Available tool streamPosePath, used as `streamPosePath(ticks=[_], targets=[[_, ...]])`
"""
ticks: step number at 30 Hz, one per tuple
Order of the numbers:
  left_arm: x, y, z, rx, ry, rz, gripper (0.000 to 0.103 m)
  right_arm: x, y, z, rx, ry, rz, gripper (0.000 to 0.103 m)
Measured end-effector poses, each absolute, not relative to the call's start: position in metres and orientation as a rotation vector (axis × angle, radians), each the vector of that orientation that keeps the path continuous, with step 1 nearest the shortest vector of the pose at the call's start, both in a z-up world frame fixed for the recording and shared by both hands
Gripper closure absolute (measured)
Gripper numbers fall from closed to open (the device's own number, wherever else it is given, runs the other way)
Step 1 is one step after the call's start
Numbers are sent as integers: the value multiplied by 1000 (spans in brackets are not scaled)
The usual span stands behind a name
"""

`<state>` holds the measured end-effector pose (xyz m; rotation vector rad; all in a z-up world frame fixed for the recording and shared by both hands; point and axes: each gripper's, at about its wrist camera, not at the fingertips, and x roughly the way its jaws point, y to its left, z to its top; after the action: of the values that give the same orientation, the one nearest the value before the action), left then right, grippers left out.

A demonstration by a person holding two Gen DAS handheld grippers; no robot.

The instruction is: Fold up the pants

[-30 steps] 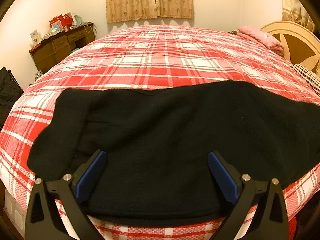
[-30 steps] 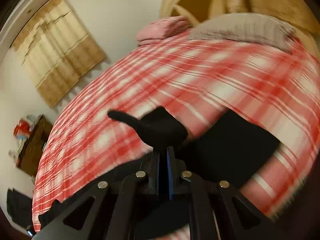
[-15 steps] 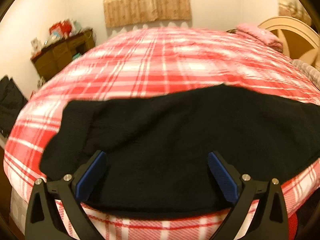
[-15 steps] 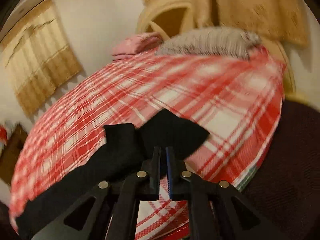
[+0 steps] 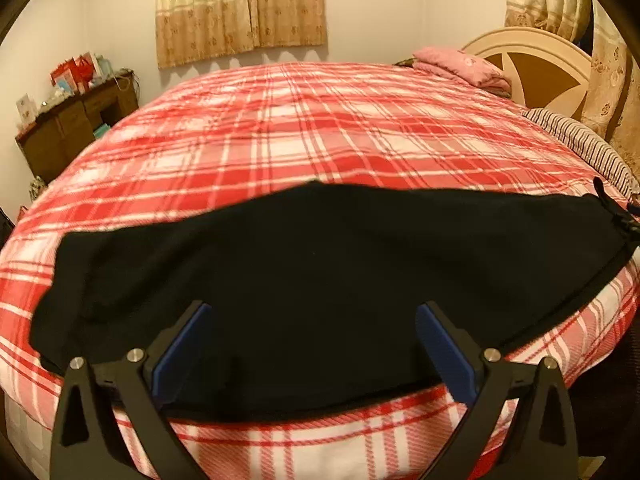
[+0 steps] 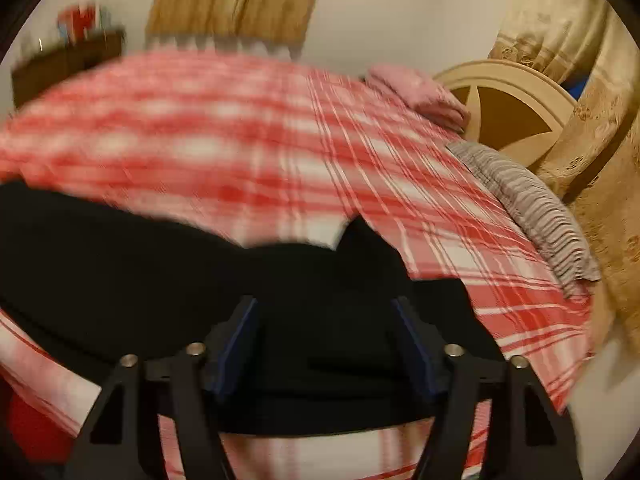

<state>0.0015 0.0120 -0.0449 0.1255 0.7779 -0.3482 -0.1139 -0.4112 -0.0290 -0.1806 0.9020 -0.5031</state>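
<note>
Black pants (image 5: 320, 264) lie spread across the near edge of a bed with a red and white plaid cover (image 5: 312, 128). My left gripper (image 5: 312, 344) is open, its blue pads over the near part of the pants, holding nothing. The right wrist view is blurred: the pants (image 6: 168, 280) stretch from the left to the middle, with a peak of cloth standing up near the centre. My right gripper (image 6: 326, 340) is open above the pants' right end, with nothing between the pads.
A cream round headboard (image 5: 536, 64), a folded pink blanket (image 5: 460, 64) and a striped pillow (image 5: 580, 140) are at the bed's right end. A brown dresser (image 5: 76, 120) with clutter stands at the left wall. Curtains (image 5: 240, 4) hang on the far wall.
My right gripper was shut on a pants end and carried it right; it has now opened and let the cloth go onto the bed. The left gripper has stayed open over the pants.
</note>
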Motion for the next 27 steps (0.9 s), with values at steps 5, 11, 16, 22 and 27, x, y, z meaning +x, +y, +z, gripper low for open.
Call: streamPosePath(ticks=[5, 11, 16, 22, 27], targets=[[3, 11, -49, 137, 796, -335, 0, -141, -450, -15, 67, 856, -518, 82], [7, 17, -51, 88, 821, -341, 0, -204, -523, 0, 555, 623, -615, 86], [5, 14, -51, 102, 823, -344, 0, -223, -552, -26, 821, 531, -580, 88], [3, 12, -46, 106, 813, -354, 0, -240, -556, -12, 806, 477, -744, 88], [-1, 10, -44, 151, 773, -339, 0, -260, -528, 2, 845, 415, -719, 56]])
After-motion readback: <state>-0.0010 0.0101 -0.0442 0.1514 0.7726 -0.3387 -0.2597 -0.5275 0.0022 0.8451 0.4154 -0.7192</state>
